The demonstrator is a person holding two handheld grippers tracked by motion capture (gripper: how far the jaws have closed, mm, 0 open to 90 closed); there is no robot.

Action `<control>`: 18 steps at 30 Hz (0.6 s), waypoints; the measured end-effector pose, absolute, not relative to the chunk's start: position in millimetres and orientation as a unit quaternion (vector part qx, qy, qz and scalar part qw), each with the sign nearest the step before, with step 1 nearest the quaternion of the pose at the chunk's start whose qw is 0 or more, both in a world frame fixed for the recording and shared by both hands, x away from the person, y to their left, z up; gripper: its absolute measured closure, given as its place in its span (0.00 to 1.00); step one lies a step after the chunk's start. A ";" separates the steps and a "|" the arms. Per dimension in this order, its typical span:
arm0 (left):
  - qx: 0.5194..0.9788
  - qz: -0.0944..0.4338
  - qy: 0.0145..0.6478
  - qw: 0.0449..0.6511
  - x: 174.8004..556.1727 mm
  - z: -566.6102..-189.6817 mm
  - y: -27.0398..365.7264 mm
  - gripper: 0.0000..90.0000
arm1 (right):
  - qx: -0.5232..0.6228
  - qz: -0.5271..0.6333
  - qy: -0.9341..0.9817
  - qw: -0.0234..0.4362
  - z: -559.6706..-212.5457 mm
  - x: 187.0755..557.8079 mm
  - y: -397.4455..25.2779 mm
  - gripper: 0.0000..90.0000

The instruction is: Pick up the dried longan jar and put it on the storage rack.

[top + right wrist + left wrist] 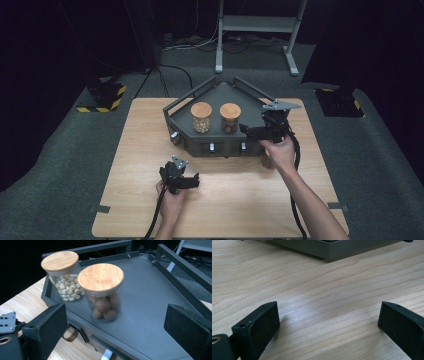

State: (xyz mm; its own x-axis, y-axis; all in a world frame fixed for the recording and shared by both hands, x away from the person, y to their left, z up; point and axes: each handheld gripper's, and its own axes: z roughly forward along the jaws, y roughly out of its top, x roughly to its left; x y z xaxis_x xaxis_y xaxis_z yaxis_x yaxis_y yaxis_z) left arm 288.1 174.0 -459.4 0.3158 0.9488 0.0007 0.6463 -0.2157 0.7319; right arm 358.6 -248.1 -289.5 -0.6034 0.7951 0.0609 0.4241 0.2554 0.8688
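A grey tray (pixel 250 102) with raised rails stands at the back middle of the wooden table (pixel 140 150). Two glass jars with wooden lids stand upright on it. One jar holds pale beads (pixel 201 118) (pixel 65 277); the other holds brown balls (pixel 230 118) (pixel 102 293). My right gripper (pixel 246 131) (pixel 116 315) hovers open over the tray's front right part, jaws pointing left toward the brown-ball jar, apart from it. Open too, my left gripper (pixel 194 181) (pixel 328 315) sits low over bare wood near the table's front, with nothing between its jaws.
The tray's front panel carries small silver pulls (pixel 211 147) and a knob (pixel 175 139) at its left corner. A brownish object (pixel 267 161) shows partly under the right hand. Beyond the table are a metal stand (pixel 255 30), floor cables and striped bases (pixel 102 97).
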 end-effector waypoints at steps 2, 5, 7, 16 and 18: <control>0.744 0.234 0.536 0.324 288.2 -459.4 174.1 0.04 | 0.401 0.463 0.765 0.202 -289.6 357.2 -252.7 0.05; 0.744 0.233 0.536 0.324 288.3 -459.4 174.2 0.04 | 0.403 0.463 0.762 0.205 -289.3 353.9 -259.7 0.05; 0.744 0.233 0.536 0.324 288.3 -459.4 174.2 0.04 | 0.404 0.467 0.759 0.207 -289.5 350.9 -265.6 0.05; 0.744 0.233 0.536 0.324 288.3 -459.4 174.2 0.04 | 0.407 0.465 0.754 0.222 -292.9 340.7 -284.4 0.05; 0.744 0.234 0.536 0.324 288.3 -459.4 174.2 0.04 | 0.411 0.465 0.752 0.220 -295.5 339.3 -288.9 0.05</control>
State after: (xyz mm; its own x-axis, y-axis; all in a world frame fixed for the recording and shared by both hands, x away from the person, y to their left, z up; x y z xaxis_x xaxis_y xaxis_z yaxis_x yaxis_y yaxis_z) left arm 288.3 174.2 -459.4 0.3170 0.9484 0.0008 0.6461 -0.2166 0.7319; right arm 339.3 -288.9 -295.5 -0.5646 0.8238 0.0511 0.4135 0.2288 0.8813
